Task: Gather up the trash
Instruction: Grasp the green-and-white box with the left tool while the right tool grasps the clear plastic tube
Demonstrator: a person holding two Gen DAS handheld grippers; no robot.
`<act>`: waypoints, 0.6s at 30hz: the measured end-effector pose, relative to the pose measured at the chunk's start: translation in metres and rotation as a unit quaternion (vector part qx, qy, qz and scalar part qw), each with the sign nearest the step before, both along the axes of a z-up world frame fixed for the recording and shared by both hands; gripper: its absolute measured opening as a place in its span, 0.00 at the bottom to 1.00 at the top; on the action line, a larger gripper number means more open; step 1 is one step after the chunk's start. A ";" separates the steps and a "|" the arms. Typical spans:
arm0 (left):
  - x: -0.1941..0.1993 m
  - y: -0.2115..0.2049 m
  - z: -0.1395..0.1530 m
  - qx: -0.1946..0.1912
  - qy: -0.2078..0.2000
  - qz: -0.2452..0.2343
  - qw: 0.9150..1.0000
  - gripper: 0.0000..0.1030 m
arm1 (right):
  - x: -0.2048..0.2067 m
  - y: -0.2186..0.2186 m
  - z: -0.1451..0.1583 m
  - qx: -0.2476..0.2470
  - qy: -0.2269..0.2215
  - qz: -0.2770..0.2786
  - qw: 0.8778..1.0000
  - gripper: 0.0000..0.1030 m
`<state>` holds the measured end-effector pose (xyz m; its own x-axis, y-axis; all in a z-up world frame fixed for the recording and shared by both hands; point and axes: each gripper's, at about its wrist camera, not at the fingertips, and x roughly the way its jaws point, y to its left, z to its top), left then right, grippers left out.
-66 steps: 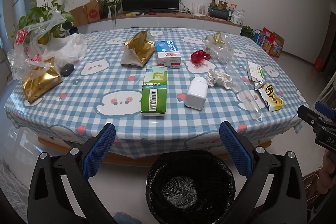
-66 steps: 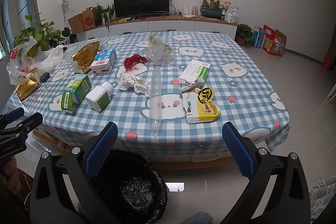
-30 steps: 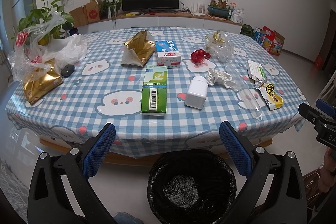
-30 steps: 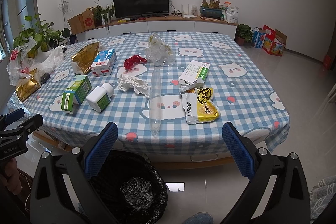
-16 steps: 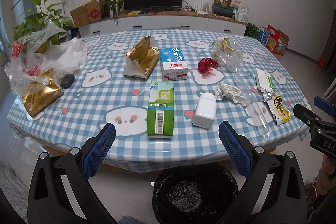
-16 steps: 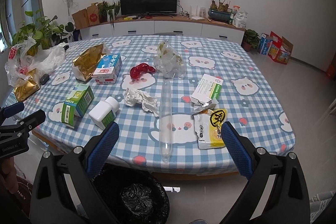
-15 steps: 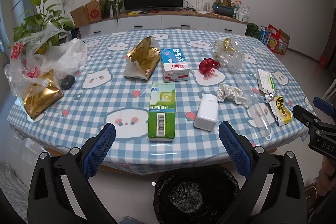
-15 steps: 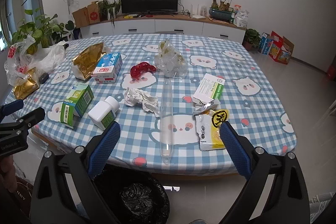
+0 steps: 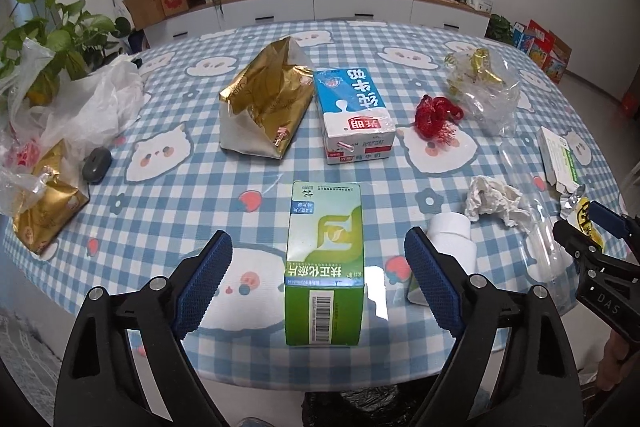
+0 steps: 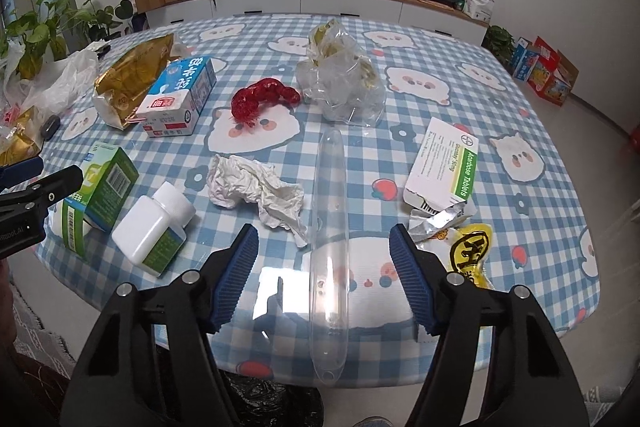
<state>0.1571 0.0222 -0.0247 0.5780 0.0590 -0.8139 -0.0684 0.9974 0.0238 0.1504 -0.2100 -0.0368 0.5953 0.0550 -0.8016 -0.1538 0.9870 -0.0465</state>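
My left gripper [image 9: 320, 283] is open and empty, its fingers either side of a green carton [image 9: 325, 263] lying near the table's front edge. My right gripper [image 10: 324, 275] is open and empty, straddling a long clear plastic tube [image 10: 330, 255]. Around them lie a white pill bottle [image 10: 154, 227], crumpled white paper [image 10: 256, 189], a milk carton [image 9: 354, 115], a gold foil bag [image 9: 266, 105], red netting [image 10: 260, 99], a clear plastic bag [image 10: 344, 83], a tablet box [image 10: 446, 163] and a yellow snack wrapper [image 10: 468, 253]. A black bin bag [image 10: 276, 403] sits under the table edge.
The table has a blue checked cloth [image 9: 180, 203]. At its left end are white and clear plastic bags [image 9: 80, 107], another gold bag [image 9: 44, 215] and a grey mouse [image 9: 97, 163]. Plants, a TV cabinet and boxes stand beyond the table.
Both grippers have moved forward and down over the table. The left now straddles the green carton and the right the clear tube. The bin has slipped almost out of view below.
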 end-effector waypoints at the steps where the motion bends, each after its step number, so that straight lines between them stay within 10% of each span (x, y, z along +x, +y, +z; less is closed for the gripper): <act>1: 0.003 0.001 -0.004 -0.003 0.004 0.001 1.000 0.82 | 0.003 0.001 -0.004 0.000 0.004 0.000 1.000 0.60; 18: 0.030 0.000 -0.045 -0.012 0.048 -0.001 0.999 0.59 | 0.023 -0.004 -0.037 0.025 0.050 -0.010 0.998 0.32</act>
